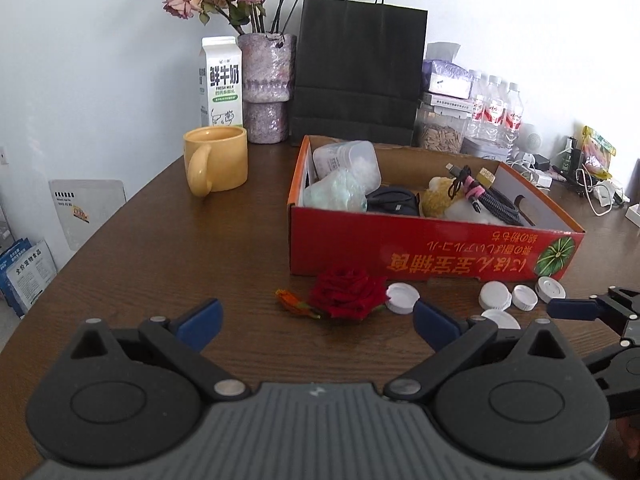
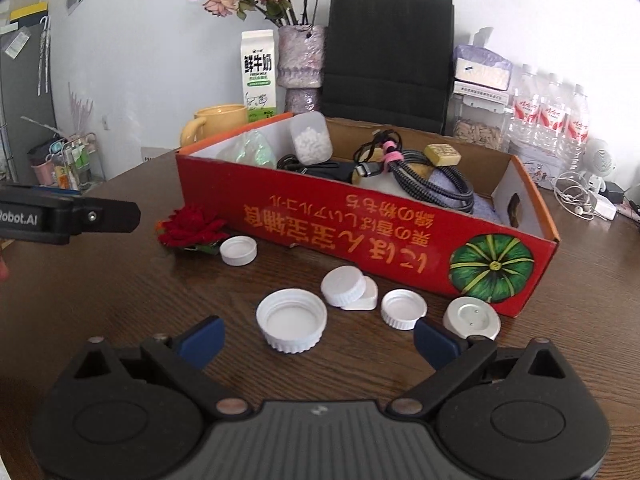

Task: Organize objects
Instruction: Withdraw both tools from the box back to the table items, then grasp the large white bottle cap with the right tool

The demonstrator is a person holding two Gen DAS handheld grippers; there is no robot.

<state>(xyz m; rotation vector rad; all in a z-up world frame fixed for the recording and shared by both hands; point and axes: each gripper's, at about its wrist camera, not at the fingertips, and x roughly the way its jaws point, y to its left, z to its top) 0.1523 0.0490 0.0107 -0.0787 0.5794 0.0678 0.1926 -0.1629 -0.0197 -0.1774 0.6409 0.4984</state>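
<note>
A red cardboard box [image 1: 420, 250] [image 2: 360, 224] sits on the brown table and holds cables, a plush toy, plastic containers and a bag. In front of it lie a red rose head [image 1: 346, 294] [image 2: 192, 226] and several white bottle caps [image 1: 402, 298] [image 2: 291, 320]. My left gripper [image 1: 318, 322] is open and empty, just short of the rose. My right gripper [image 2: 318, 340] is open and empty, with the largest cap between its fingertips' line and the box. The right gripper also shows at the left wrist view's right edge [image 1: 580, 308].
A yellow mug [image 1: 214, 164], a milk carton [image 1: 221, 82], a vase of dried roses [image 1: 267, 88] and a black paper bag [image 1: 358, 76] stand behind the box. Water bottles [image 2: 552, 120], a seed jar and chargers crowd the far right.
</note>
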